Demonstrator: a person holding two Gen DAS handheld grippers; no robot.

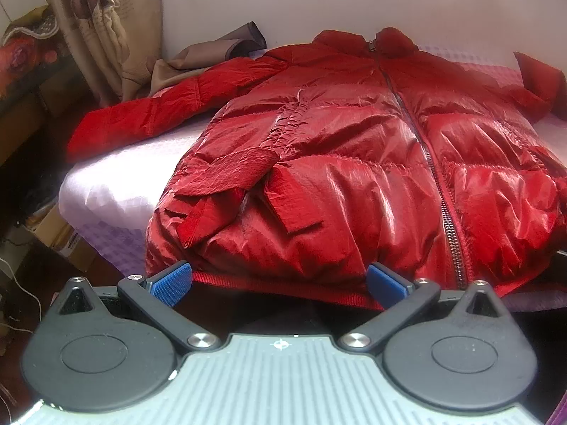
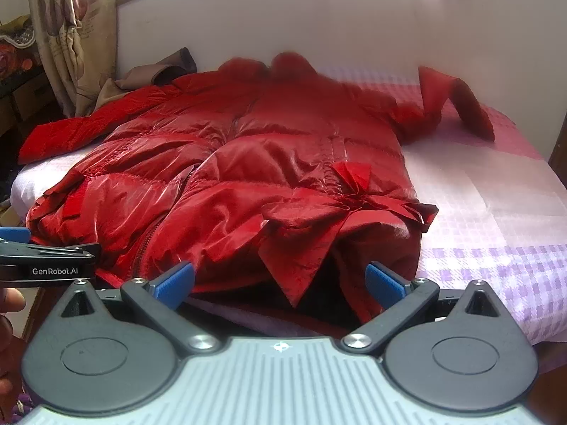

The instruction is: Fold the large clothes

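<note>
A shiny red puffer jacket lies front up on the bed, zipper closed and collar at the far end. Its sleeves spread out, one to the left and one to the right. My left gripper is open, its blue pads just short of the hem's left half, holding nothing. In the right wrist view the jacket shows a tied red bow at its right side. My right gripper is open at the hem's right corner, also holding nothing.
The bed's lilac checked sheet has bare room to the jacket's right. A brown garment lies by the white wall behind the left sleeve. A patterned curtain hangs at the left, with cardboard boxes on the floor. A hand shows at the left edge.
</note>
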